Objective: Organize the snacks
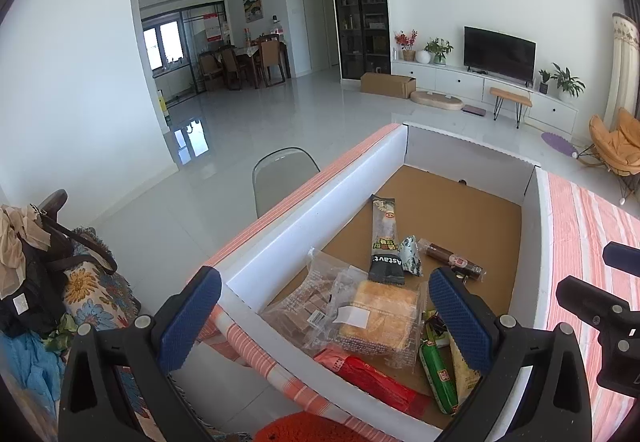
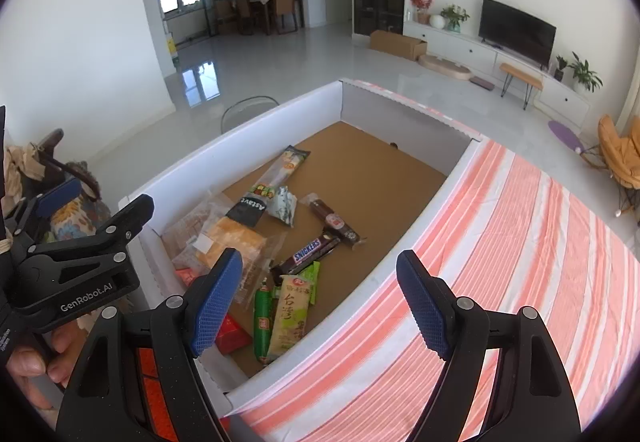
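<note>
Snacks lie heaped in a shallow white-walled box with a brown cardboard floor, mostly at its near end, below and ahead of both grippers. In the right wrist view a Snickers bar sits just beyond the tips of the right gripper, with a pale green packet and a green sausage stick lying between its fingers, lower down in the box. A clear bag of bread slices lies between the fingers of the left gripper, whose left finger hangs outside the box wall and right finger over the snacks. A long black-ended wafer packet and a dark sausage lie farther in, and a red packet sits at the near wall.

The box rests on a pink-and-white striped cloth. Beyond is a bright living room with a glossy pale floor, a television on a low white cabinet, a tall dark display cabinet, a dining table and an orange chair.

Both grippers stand wide apart with nothing gripped or touched; a hand holds the left one
</note>
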Motion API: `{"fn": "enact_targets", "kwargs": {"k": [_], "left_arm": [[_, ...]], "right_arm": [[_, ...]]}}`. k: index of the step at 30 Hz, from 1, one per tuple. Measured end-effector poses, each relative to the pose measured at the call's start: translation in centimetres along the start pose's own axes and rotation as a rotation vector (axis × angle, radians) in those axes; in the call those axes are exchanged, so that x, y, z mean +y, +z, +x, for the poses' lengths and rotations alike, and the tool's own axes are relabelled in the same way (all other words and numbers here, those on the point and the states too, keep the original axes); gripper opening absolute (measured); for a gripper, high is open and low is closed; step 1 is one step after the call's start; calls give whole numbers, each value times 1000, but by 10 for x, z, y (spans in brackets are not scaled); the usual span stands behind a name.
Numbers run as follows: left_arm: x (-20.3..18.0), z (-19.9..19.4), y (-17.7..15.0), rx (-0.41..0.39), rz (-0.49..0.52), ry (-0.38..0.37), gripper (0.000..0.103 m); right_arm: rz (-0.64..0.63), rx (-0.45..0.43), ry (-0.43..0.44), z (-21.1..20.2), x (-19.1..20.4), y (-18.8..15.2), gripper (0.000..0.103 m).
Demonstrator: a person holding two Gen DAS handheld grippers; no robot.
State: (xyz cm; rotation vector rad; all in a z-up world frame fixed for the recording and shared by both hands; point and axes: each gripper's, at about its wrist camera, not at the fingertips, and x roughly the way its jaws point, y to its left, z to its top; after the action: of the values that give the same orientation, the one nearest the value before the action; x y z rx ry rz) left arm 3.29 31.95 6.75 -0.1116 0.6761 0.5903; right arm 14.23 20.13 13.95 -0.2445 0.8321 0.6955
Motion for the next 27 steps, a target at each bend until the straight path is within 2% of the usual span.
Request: {"fn": "enact_targets", "kwargs": {"k": [11, 17, 23, 27], "left_arm": [[6, 5, 1, 18, -2, 21, 103], [9, 10, 0, 74, -17, -20, 103], [6, 14, 1, 130, 8, -37, 103], [7, 13, 2, 137, -2, -52, 103]], "right_arm": [[-7, 4, 5, 3, 7, 3, 82], [16, 47, 3, 10, 6, 5, 82], [42, 91, 4, 13, 5, 8, 82], [39, 100, 7, 12, 8, 9, 82]]}}
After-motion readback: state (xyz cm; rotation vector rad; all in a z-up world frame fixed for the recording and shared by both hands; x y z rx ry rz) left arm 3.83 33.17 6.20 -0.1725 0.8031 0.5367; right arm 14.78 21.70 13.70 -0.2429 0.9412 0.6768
